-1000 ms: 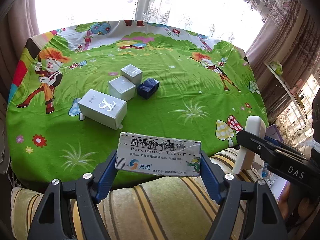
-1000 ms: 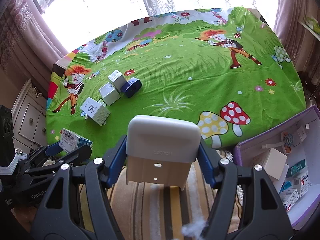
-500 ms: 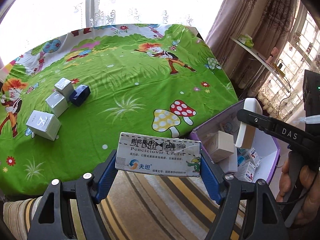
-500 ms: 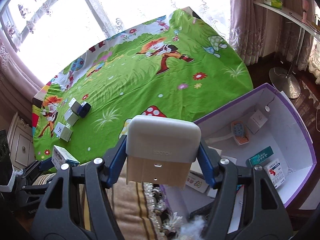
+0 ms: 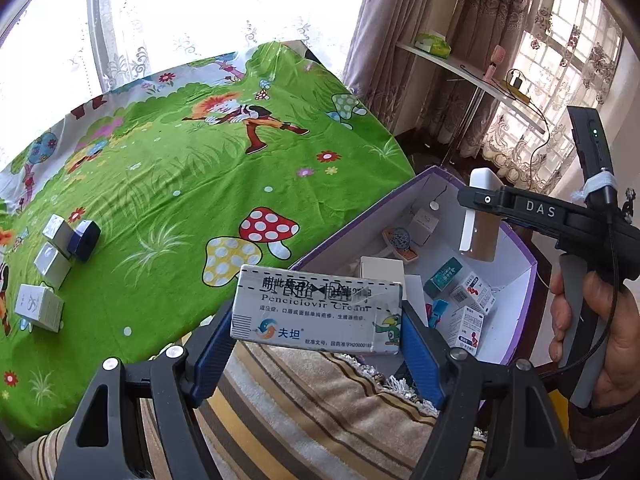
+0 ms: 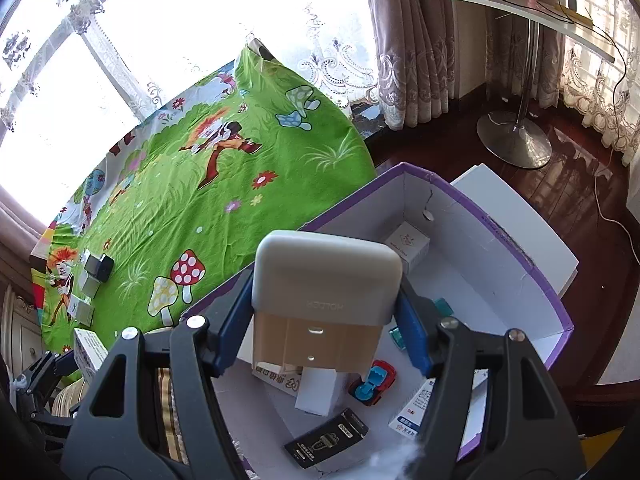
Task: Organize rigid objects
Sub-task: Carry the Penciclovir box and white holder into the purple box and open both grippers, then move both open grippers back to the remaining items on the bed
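Left wrist: both tongs clamp cartons, cream box (image 5: 316, 314) left, white carton (image 6: 326, 276) right.

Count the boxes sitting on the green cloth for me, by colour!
Silver boxes: 3
Blue box: 1
Total: 4
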The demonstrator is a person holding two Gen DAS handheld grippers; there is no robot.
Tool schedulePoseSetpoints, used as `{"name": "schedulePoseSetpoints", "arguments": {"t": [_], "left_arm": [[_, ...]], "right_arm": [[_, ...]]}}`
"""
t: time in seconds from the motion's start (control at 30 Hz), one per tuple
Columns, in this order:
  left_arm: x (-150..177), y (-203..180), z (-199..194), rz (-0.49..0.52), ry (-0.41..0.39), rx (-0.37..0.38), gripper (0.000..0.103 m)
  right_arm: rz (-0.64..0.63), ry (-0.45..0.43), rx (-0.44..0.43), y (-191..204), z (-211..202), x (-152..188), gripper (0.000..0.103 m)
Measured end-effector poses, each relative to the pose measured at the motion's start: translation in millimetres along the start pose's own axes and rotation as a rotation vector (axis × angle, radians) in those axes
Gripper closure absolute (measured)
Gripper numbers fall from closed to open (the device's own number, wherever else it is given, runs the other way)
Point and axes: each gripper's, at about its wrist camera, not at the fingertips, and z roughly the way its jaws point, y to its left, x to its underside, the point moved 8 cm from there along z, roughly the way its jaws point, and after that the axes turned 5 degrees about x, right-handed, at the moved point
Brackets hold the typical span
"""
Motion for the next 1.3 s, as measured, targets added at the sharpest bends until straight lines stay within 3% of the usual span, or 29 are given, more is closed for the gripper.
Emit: {"name": "schedulePoseSetpoints", "arguments": {"t": [0.23, 0.4, 0.57, 0.67, 0.93, 1.1, 1.3], "left_arm": [[-27, -10, 14, -0.049, -0.027, 0.049, 0.025], [-35, -13, 31, -0.099, 0.002, 0.090, 0.023], [-32, -4, 38, -0.177, 0.029, 0.100, 0.019], [-32, 1, 35, -0.225, 0.008, 0.121, 0.019], [-46, -3, 9, -0.116, -0.132, 0.117, 0.019], [-47, 2, -2, -0.057, -0.143, 0.070, 0.019], [-40, 18, -11, -0.055, -0.151, 0.044, 0.019]], "right_arm": [[0.009, -0.012, 0.010, -13, 4, -11, 0.033], [0.011, -0.013, 0.003, -15, 9, -18, 0.033], [0.015, -0.031, -0.013, -14, 8, -21, 0.017], [0.017, -0.028, -0.018, -13, 8, -21, 0.017], [-0.005, -0.056, -0.013, -8, -3, -23, 0.017], [-0.038, -0.098, 0.017, 0, -15, -26, 0.017], [-0.082, -0.118, 0.032, 17, -23, -28, 0.015]]}}
